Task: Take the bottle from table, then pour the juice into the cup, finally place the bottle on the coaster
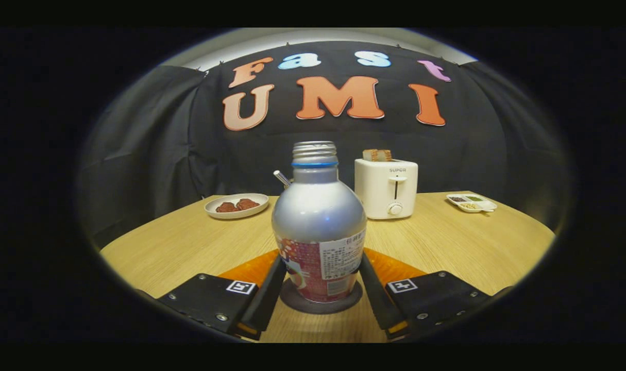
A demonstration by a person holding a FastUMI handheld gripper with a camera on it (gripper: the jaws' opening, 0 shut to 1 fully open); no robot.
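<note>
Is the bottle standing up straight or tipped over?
Standing upright. The bottle sits on the dark coaster, neck pointing up, between the gripper fingers.

A silver metal bottle (319,216) with a threaded, uncapped neck, a blue ring under the thread and a red-and-white label stands upright on a dark round coaster (320,304) on the table. It sits between the fingers (269,291), which lie close against its lower sides.
</note>
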